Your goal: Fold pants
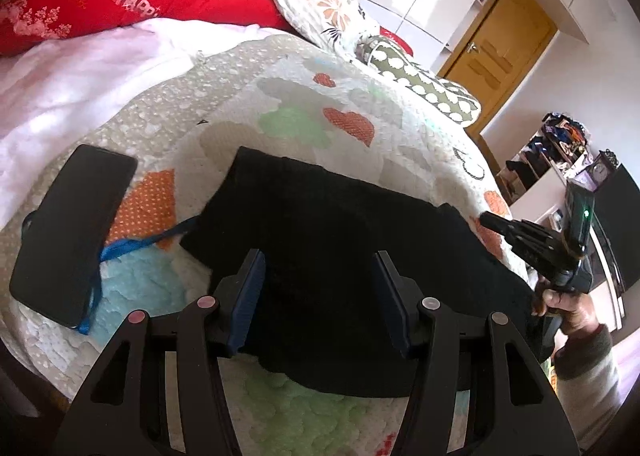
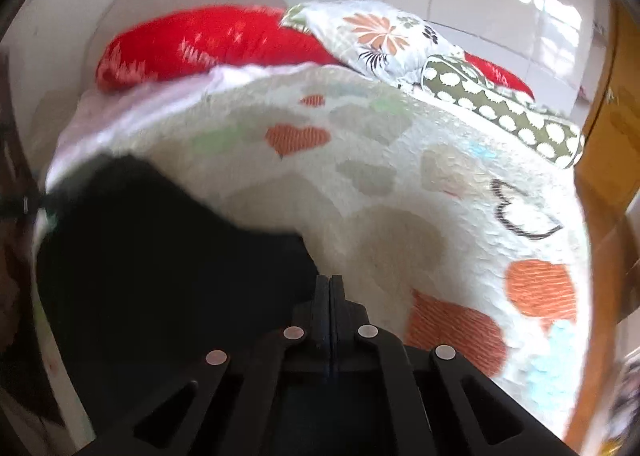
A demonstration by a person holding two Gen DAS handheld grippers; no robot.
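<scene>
The right gripper (image 2: 330, 284), jaws clenched empty beside the black pants (image 1: 340, 240), may have missed the hem; left gripper (image 1: 320, 288), jaws released above them, risks bunching.

Left of the folded black pants (image 1: 340, 240), a flat black phone (image 1: 72, 232) on a blue strap (image 1: 120, 250) blocks the way; the heart-patterned quilt (image 1: 288, 96) beyond the pants lies bare.

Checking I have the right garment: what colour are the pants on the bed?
Plain black pants, no visible pattern; clearest in the left wrist view.

Black pants (image 1: 340, 232) bunched on quilt (image 1: 280, 96)
</scene>
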